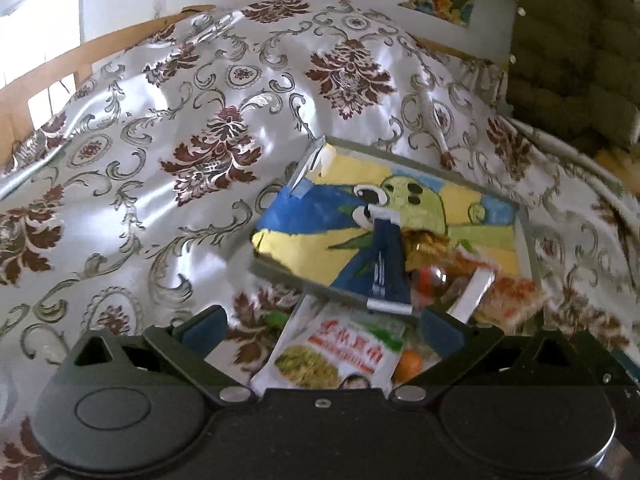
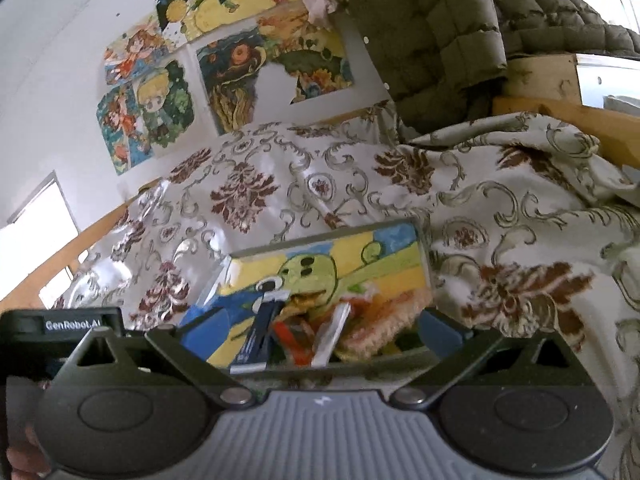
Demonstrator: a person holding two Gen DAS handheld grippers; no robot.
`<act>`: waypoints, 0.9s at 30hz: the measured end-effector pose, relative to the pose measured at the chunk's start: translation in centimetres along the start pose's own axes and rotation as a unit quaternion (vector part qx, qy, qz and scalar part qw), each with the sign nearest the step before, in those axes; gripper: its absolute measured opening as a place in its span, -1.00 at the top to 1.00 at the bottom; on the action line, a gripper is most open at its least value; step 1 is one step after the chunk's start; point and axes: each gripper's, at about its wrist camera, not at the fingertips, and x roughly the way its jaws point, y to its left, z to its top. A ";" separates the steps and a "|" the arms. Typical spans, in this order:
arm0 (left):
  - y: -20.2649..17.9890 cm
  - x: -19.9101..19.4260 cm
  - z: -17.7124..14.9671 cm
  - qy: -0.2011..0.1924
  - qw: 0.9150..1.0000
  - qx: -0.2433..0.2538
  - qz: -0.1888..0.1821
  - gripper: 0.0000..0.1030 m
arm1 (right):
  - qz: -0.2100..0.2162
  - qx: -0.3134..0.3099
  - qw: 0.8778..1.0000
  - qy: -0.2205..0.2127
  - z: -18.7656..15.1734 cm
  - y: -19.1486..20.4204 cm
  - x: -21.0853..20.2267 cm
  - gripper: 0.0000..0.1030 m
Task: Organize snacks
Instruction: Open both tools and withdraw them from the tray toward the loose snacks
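A shallow grey-rimmed box (image 1: 304, 248) with a painted yellow, blue and green cartoon inside lies on the patterned cloth. Its near right corner holds a dark blue sachet (image 1: 386, 272), red and orange sweets (image 1: 430, 278), a white stick pack (image 1: 476, 296) and an orange packet (image 1: 510, 300). In front of the box a white packet with green and red print (image 1: 332, 356) lies on the cloth beside a small orange sweet (image 1: 408, 362). My left gripper (image 1: 323, 326) hangs open above that packet, holding nothing. My right gripper (image 2: 324, 328) is open and empty before the box (image 2: 380, 276), with the blue sachet (image 2: 260, 336) between its fingers' lines.
A shiny white cloth with brown flower patterns (image 1: 200, 140) covers the whole surface in folds. An olive quilted blanket (image 2: 440, 40) hangs at the back right. Wooden rails (image 1: 48, 76) edge the left. A thin white stick (image 1: 438, 140) lies beyond the box. The left gripper's body (image 2: 72, 326) shows at the left.
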 end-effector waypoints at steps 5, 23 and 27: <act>0.0 -1.1 -2.4 0.007 0.999 0.037 0.011 -0.99 | -0.003 -0.019 1.000 0.002 -1.3 0.9 -2.3 -1.00; 2.4 -3.3 -8.7 0.037 0.994 0.101 0.030 -0.99 | -0.028 -0.042 0.997 0.064 -5.2 2.9 -5.8 -1.00; 2.9 -3.6 -9.6 0.046 0.990 0.130 0.034 -0.99 | -0.032 -0.042 0.995 0.080 -5.8 3.0 -6.1 -1.00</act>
